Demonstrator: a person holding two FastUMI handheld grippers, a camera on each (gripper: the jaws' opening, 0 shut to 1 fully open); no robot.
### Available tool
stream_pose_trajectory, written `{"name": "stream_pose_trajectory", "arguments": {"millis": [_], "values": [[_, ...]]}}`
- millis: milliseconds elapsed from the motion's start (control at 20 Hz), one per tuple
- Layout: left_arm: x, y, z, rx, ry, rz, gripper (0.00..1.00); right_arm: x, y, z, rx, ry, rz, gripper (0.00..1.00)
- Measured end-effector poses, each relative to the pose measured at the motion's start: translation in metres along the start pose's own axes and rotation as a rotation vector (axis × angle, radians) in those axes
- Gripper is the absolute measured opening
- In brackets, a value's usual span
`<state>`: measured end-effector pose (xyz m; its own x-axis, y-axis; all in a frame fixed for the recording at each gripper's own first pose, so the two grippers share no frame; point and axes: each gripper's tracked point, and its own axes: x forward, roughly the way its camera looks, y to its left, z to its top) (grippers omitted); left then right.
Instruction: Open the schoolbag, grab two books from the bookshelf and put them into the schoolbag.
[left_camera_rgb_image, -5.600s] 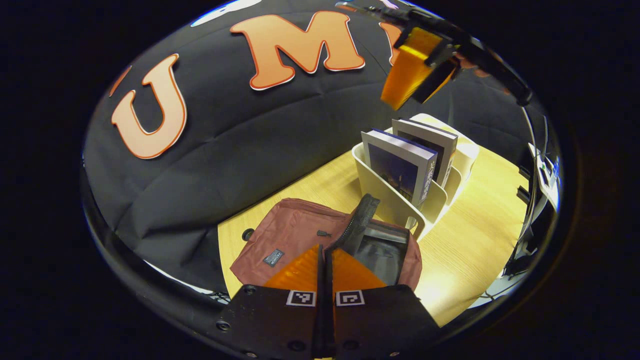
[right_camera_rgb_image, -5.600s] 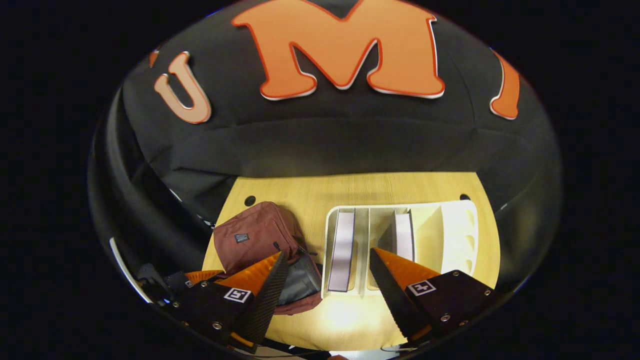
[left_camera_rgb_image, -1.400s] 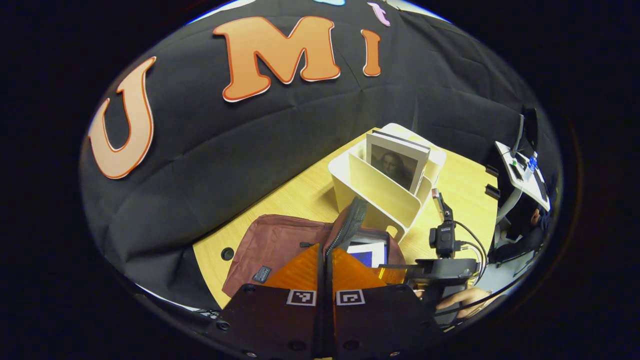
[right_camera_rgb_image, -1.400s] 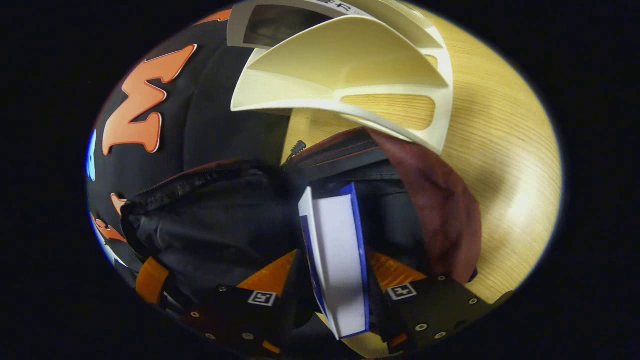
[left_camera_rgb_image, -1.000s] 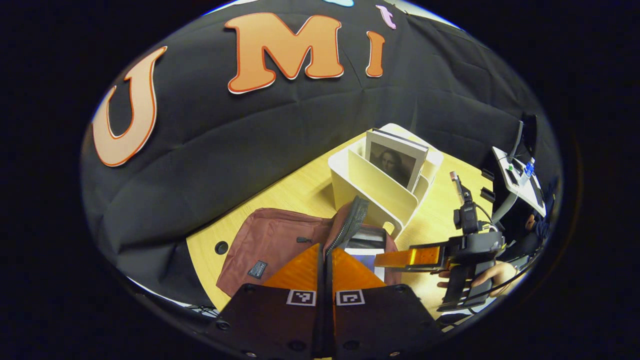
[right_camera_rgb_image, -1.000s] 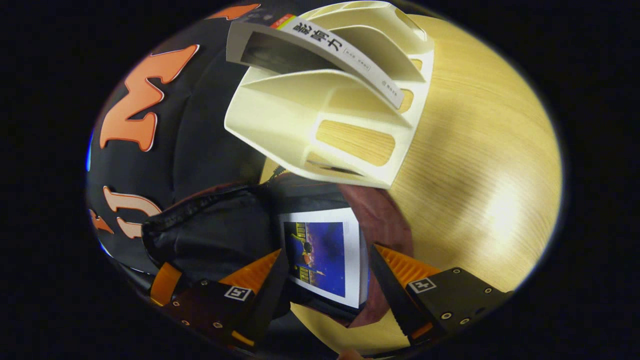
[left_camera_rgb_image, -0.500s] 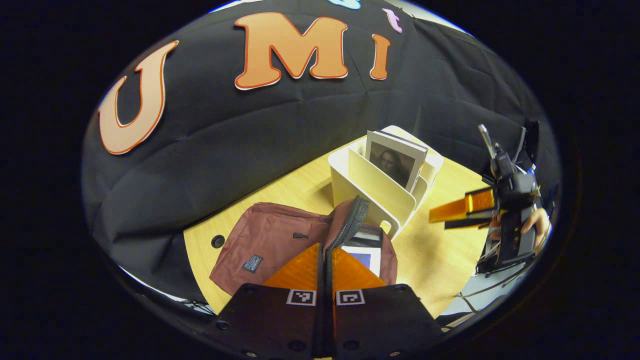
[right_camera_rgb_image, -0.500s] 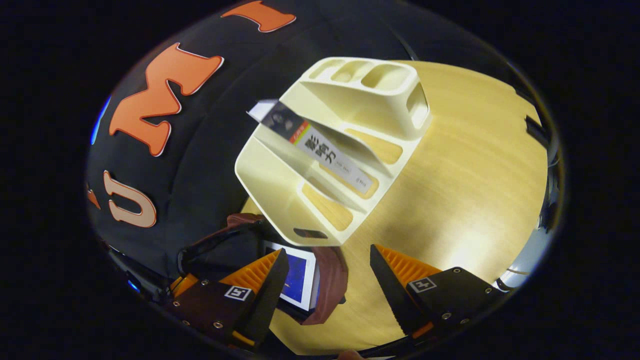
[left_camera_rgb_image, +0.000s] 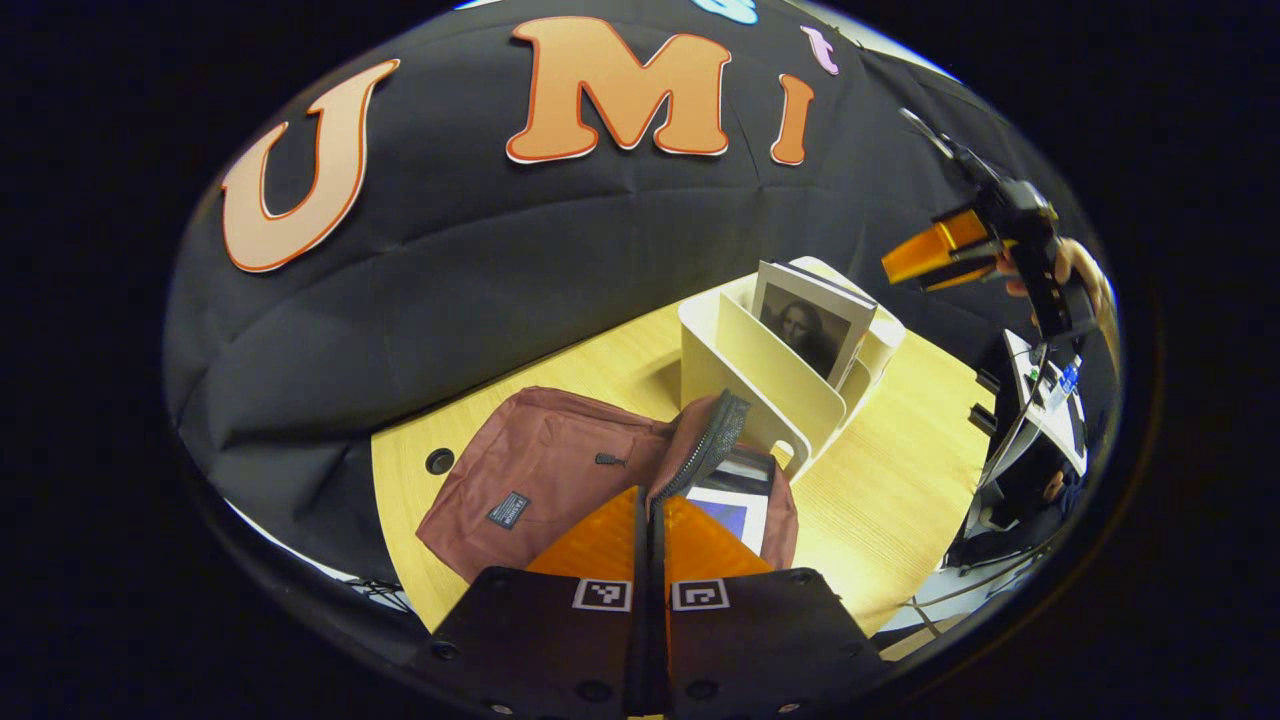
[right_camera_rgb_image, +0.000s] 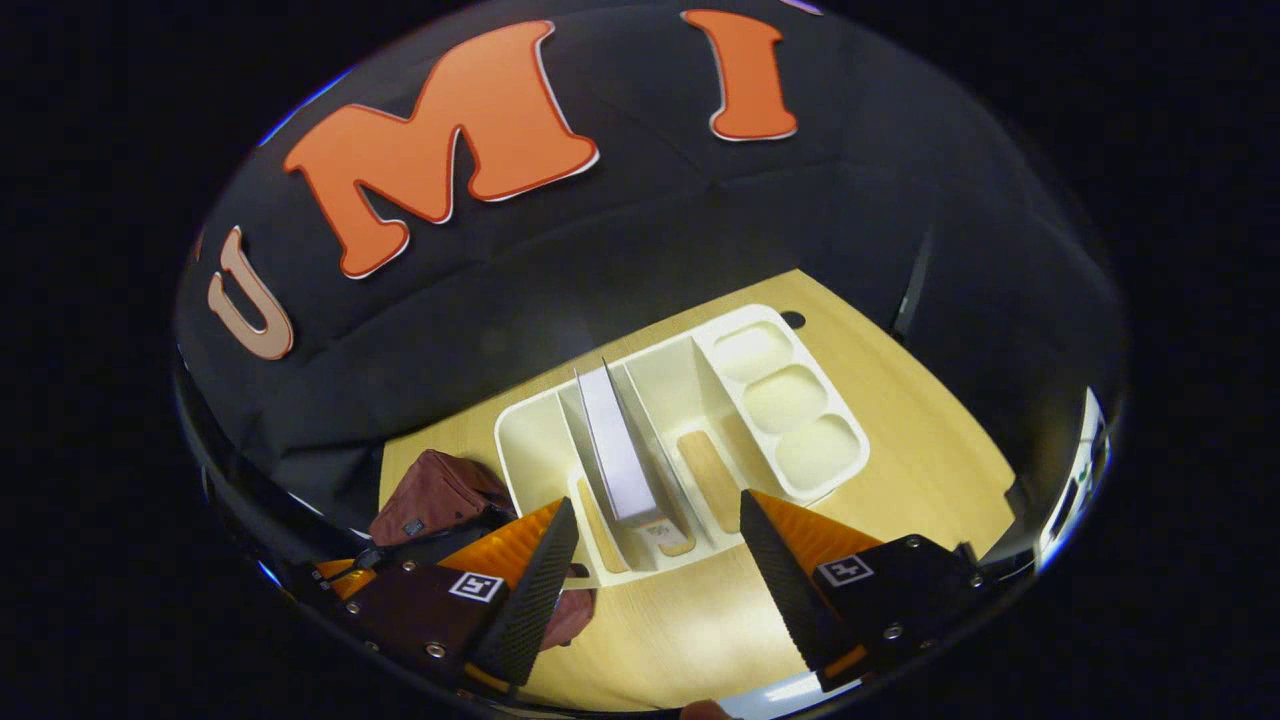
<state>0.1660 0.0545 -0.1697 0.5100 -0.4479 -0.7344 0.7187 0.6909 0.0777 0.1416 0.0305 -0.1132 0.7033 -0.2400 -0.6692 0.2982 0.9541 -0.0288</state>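
schoolbag: the maroon schoolbag (left_camera_rgb_image: 545, 480) lies on the wooden table (left_camera_rgb_image: 900, 480) just beside the bookshelf, unzipped, its zipper edge (left_camera_rgb_image: 712, 440) lifted up.
left gripper: the left gripper (left_camera_rgb_image: 650, 530) has its orange fingers pressed together on the raised zipper edge, holding the mouth of the bag wide.
first book: a book with a blue cover (left_camera_rgb_image: 735, 512) sits inside the open bag; this half looks done.
second book: the remaining book (right_camera_rgb_image: 615, 455) stands upright in a middle slot of the cream bookshelf (right_camera_rgb_image: 790, 470), leaning on a divider.
right gripper: the right gripper (right_camera_rgb_image: 655, 545) hangs above the shelf with fingers spread apart and nothing between them, the book's near end roughly between the tips.
progress: bag opened, one book packed.
left to do: judging from this, lower onto the second book, clamp it, lift it out and slide it into the bag.
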Motion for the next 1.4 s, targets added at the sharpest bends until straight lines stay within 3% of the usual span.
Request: {"name": "stream_pose_trajectory", "arguments": {"millis": [300, 500, 700, 750, 800, 850, 900, 1000, 1250, 1300, 1350, 1400], "values": [[-0.003, 0.0, -0.004, -0.026, 0.015, 0.021, 0.01, 0.065, 0.029, 0.026, -0.191, 0.146, 0.004, 0.98], [-0.002, 0.001, -0.007, -0.034, 0.032, 0.038, 0.01, 0.11, 0.028, 0.005, -0.244, 0.289, -0.03, 0.98], [-0.001, -0.001, -0.011, -0.045, 0.043, 0.045, 0.01, 0.131, 0.023, -0.016, -0.298, 0.361, -0.071, 0.97], [-0.001, 0.0, -0.012, -0.049, 0.044, 0.049, 0.01, 0.133, 0.024, -0.017, -0.297, 0.366, -0.074, 0.91], [0.0, 0.0, -0.012, -0.053, 0.047, 0.051, 0.01, 0.134, 0.024, -0.018, -0.295, 0.37, -0.077, 0.76], [0.0, -0.001, -0.013, -0.056, 0.047, 0.052, 0.01, 0.135, 0.024, -0.019, -0.292, 0.377, -0.079, 0.67], [0.0, -0.001, -0.013, -0.057, 0.048, 0.051, 0.01, 0.133, 0.028, -0.02, -0.274, 0.387, -0.063, 0.5], [0.0, -0.001, -0.013, -0.052, 0.048, 0.051, 0.01, 0.131, 0.03, -0.02, -0.264, 0.389, -0.067, 0.38], [0.001, -0.004, -0.014, -0.037, 0.046, 0.044, 0.01, 0.1, 0.044, 0.0, -0.237, 0.329, -0.034, 0.35], [0.0, -0.005, -0.014, -0.035, 0.049, 0.04, 0.01, 0.09, 0.044, 0.01, -0.232, 0.302, -0.038, 0.26], [-0.001, -0.005, -0.013, -0.032, 0.046, 0.037, 0.01, 0.078, 0.044, 0.022, -0.23, 0.271, -0.044, 0.35], [0.0, -0.005, -0.013, -0.027, 0.047, 0.036, 0.01, 0.064, 0.045, 0.033, -0.23, 0.236, -0.045, 0.35]]}}
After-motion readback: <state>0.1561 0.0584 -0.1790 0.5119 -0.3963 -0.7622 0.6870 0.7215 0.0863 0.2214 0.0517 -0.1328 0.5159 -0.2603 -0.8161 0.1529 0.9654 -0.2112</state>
